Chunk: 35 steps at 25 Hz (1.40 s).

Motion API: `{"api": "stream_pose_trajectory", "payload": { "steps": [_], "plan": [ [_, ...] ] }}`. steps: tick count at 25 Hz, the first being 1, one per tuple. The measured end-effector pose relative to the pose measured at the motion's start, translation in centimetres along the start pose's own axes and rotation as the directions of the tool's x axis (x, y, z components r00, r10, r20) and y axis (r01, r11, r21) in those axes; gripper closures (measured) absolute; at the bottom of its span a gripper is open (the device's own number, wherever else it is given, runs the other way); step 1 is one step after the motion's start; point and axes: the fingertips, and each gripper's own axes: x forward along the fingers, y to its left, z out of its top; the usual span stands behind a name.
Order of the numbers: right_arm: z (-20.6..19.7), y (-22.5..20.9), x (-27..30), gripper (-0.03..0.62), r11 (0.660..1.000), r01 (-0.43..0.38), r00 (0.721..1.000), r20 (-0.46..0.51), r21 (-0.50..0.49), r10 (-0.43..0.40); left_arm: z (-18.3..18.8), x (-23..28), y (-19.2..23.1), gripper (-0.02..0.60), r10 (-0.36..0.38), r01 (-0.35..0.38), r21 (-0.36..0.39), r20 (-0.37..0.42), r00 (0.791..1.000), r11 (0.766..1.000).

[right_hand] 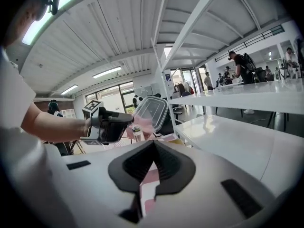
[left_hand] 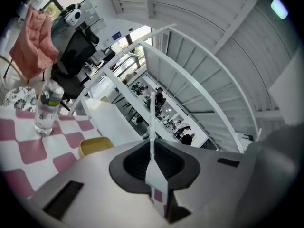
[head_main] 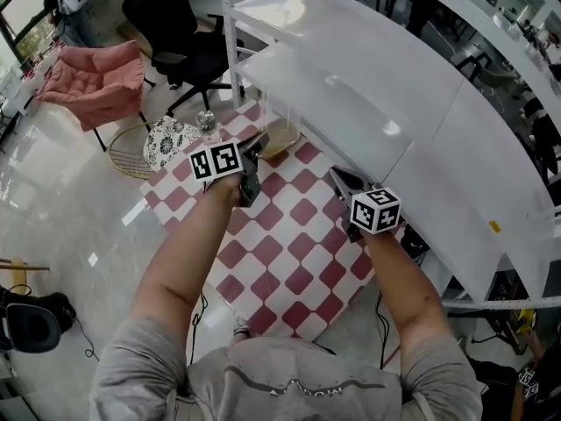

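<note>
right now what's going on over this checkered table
A person holds a gripper in each hand above the red and white checked tablecloth. The left gripper is shut on a clear plastic lid, raised in the air. The right gripper is shut with nothing in it, close to the white shelf. A yellow container and a water bottle stand on the cloth beyond.

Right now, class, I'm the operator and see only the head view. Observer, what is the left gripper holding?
Observer: The left gripper is shut on the thin edge of a clear lid.
Operator: How does that lid sit?
Observer: The right gripper view shows it lifted and tilted, with its broad face turned toward the right gripper.
Operator: Is the right gripper carrying anything?
Observer: No. Its own view shows the jaws together with nothing between them.
</note>
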Motion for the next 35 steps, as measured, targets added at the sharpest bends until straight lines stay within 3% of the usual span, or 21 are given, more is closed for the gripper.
{"api": "stream_pose_trajectory", "payload": {
  "steps": [6,10,14,22,29,35],
  "plan": [
    [2.8,1.0,-1.2,0.569,0.999,0.047,0.999,0.021,-0.011,-0.047,2.0,-2.3,-3.4,0.543,-0.011,0.014,0.211,-0.016,1.0,0.977],
    [4.7,1.5,-2.2,0.569,0.996,0.087,0.995,0.045,-0.002,-0.087,3.2,-3.3,-5.2,0.543,-0.016,0.026,0.358,-0.029,0.999,0.933],
    [5.2,2.6,-2.5,0.569,0.993,0.116,0.992,0.054,0.003,-0.116,3.3,-5.0,-6.0,0.543,-0.027,0.037,0.44,-0.03,0.999,0.897],
    [5.4,4.2,-5.0,0.569,0.98,0.198,0.978,0.071,0.01,-0.199,0.8,-8.1,-8.1,0.543,-0.084,0.125,0.531,-0.099,0.991,0.838],
    [4.2,6.3,-7.6,0.569,0.969,0.247,0.967,0.069,0.007,-0.247,-1.7,-10.6,-9.9,0.543,-0.138,0.197,0.549,-0.147,0.98,0.812],
    [2.7,7.8,-9.7,0.569,0.966,0.258,0.963,0.074,0.011,-0.258,-3.9,-12.2,-11.2,0.543,-0.147,0.213,0.58,-0.159,0.976,0.786]
  ]
}}
